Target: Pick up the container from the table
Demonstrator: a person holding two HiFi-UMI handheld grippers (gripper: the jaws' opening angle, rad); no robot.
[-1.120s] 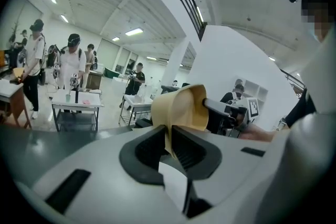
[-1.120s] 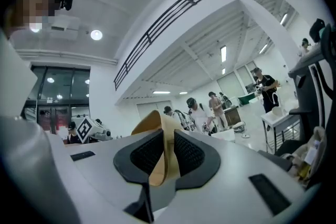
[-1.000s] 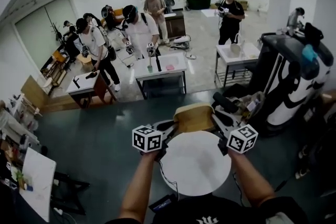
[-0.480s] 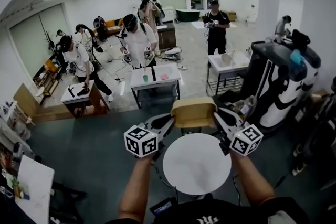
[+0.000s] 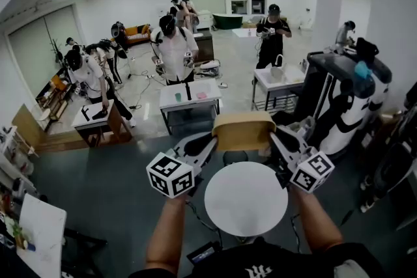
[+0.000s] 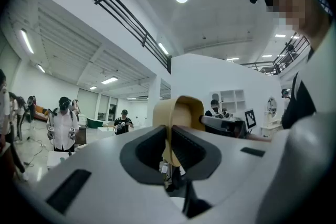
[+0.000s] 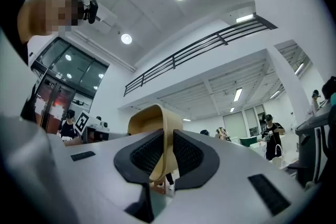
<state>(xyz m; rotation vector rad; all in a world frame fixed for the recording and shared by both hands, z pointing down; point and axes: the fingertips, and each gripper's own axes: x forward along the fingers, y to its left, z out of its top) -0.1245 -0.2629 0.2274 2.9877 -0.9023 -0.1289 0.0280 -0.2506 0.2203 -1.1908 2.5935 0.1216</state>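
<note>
pickup looks done: tan paper container (image 5: 244,130) hangs well above the round white bench (image 5: 245,205), left hand-held gripper (image 5: 210,141) and right hand-held gripper (image 5: 277,138) each pinched tight on a side wall. nothing left but carrying.

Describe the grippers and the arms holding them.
Left gripper and right gripper are alike: pale grey bodies, black ribbed pads, each carrying a white cube with black square markers. Forearms are unsleeved; the person wears a black shirt with white print.
</note>
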